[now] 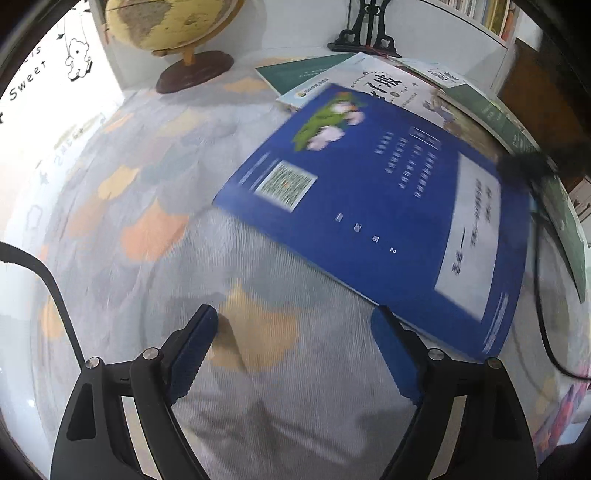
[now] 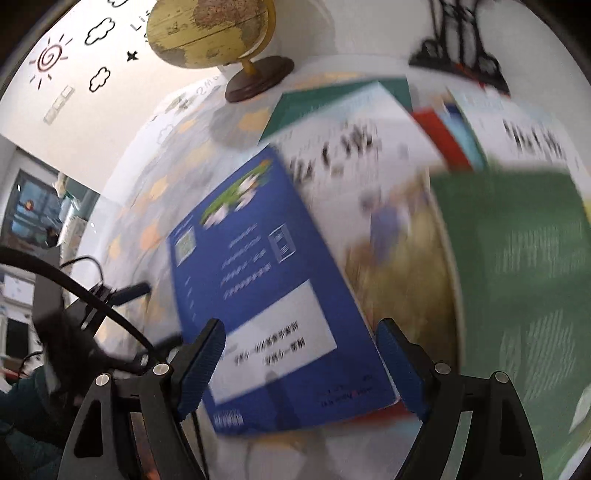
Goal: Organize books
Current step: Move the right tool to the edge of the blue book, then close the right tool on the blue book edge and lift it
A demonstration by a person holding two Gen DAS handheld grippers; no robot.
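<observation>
A blue book [image 1: 369,206] lies back cover up on the patterned cloth, on top of a spread of other books. Under it sits a white book with large black characters [image 1: 384,83], a teal book [image 1: 303,70] behind, and a green book [image 1: 517,129] at the right. My left gripper [image 1: 295,350] hangs open over bare cloth, its right finger [image 1: 395,350] just beside the blue book's near corner. In the right wrist view my right gripper [image 2: 299,365] stands open above the near end of the blue book [image 2: 266,280], with the green book [image 2: 517,266] to its right; that view is blurred.
A yellow globe [image 1: 173,22] on a dark wooden base stands at the back left. A black ornate stand [image 1: 365,33] is at the back, with a white bookshelf [image 1: 480,14] behind it. Cables [image 1: 543,295] trail at the right. The cloth [image 1: 129,184] covers the left side.
</observation>
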